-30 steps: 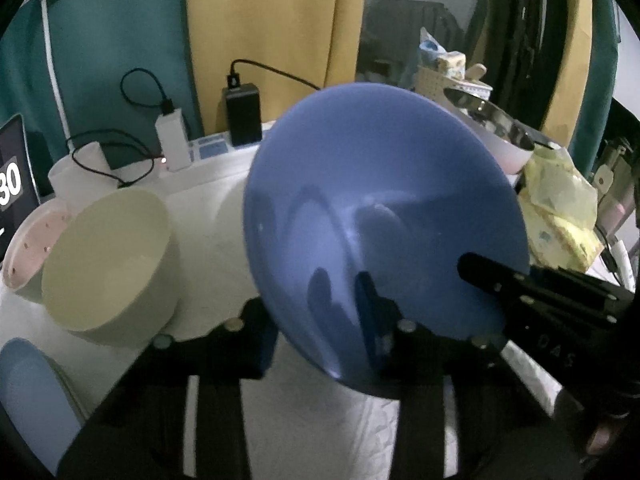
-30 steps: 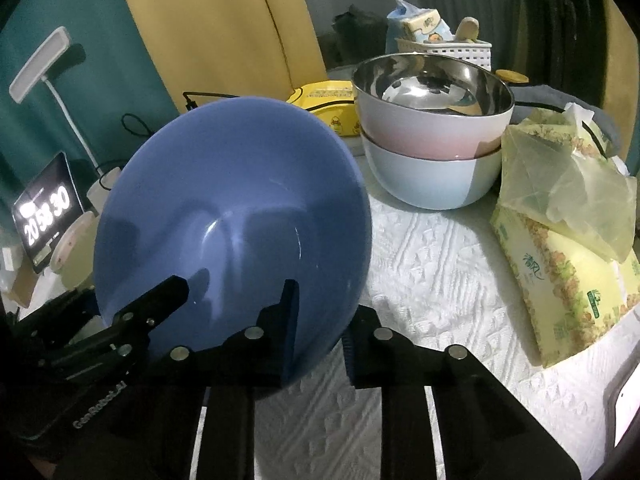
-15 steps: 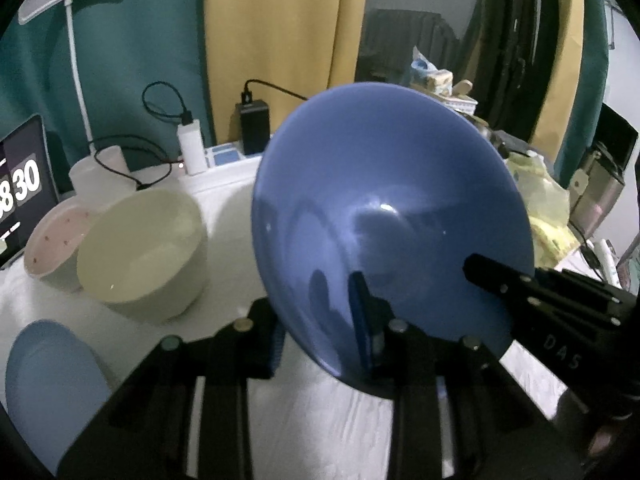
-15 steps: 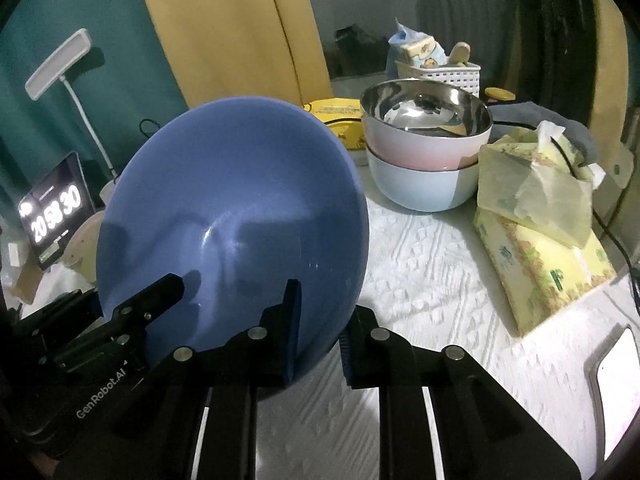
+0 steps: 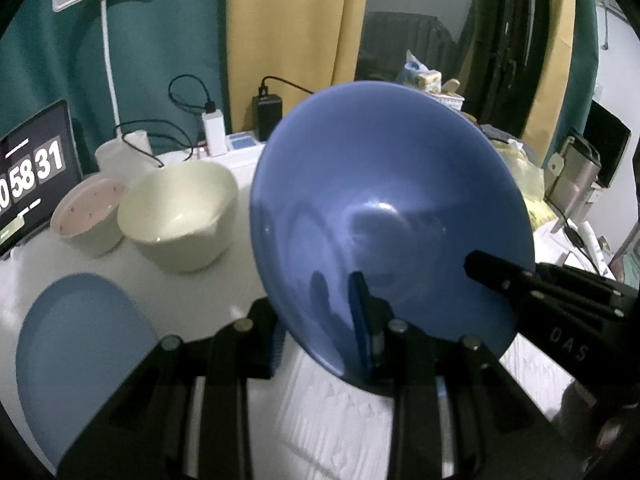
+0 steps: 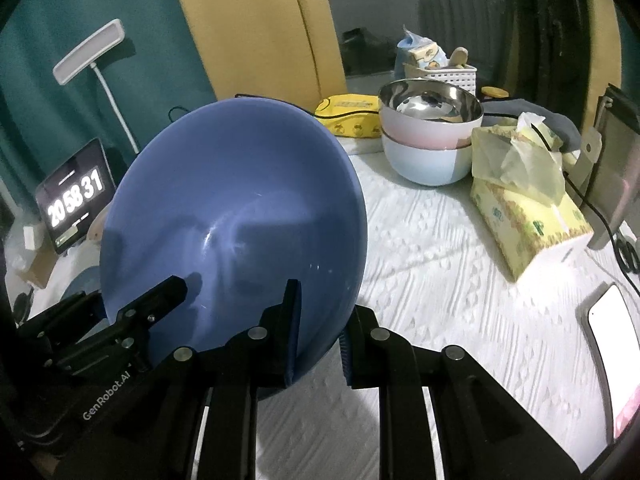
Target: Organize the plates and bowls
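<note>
Left tool (image 5: 320,328), right tool (image 6: 320,336): both clamped, angled downward.

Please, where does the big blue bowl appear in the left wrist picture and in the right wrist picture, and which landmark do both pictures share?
Left wrist view: the big blue bowl fills the centre and right, tilted, its near rim pinched by both grippers.
Right wrist view: the same bowl sits left of centre, tilted.
Shared landmark: the digital clock, at the left edge in both.

Five bowls counted: blue bowl (image 5: 384,208), cream bowl (image 5: 180,212), pink bowl (image 5: 88,212), steel bowl (image 6: 430,110) and white bowl (image 6: 424,162) stacked at one o'clock, one plate (image 5: 76,360), two grippers, left gripper (image 5: 320,344), right gripper (image 6: 318,344).
</note>
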A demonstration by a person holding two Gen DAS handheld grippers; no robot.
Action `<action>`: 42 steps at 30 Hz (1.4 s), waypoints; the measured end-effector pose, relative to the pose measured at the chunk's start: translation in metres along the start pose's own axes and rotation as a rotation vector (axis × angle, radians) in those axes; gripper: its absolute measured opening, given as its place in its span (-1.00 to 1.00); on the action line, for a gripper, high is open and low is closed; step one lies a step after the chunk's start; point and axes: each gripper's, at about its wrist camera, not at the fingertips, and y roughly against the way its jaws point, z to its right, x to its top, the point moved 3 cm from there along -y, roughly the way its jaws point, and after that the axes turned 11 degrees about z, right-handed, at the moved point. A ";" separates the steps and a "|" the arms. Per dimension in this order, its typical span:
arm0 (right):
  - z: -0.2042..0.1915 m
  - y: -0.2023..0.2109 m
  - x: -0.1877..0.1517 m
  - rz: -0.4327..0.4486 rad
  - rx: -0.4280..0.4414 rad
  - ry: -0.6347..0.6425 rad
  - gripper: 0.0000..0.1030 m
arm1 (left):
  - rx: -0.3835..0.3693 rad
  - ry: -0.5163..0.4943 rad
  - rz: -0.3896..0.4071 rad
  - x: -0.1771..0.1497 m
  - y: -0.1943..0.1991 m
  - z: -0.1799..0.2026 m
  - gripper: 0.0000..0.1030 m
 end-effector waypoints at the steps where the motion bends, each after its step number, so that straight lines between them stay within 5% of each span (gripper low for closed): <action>1: -0.002 0.002 -0.002 -0.003 0.001 0.000 -0.64 | 0.000 0.002 -0.001 -0.002 0.003 -0.001 -0.42; 31: -0.037 0.037 -0.048 -0.139 0.031 -0.012 -0.55 | -0.024 0.034 -0.110 -0.057 0.053 -0.024 -0.40; 42: -0.038 0.039 -0.042 -0.137 0.014 -0.007 -0.28 | -0.046 0.035 -0.108 -0.054 0.061 -0.031 -0.38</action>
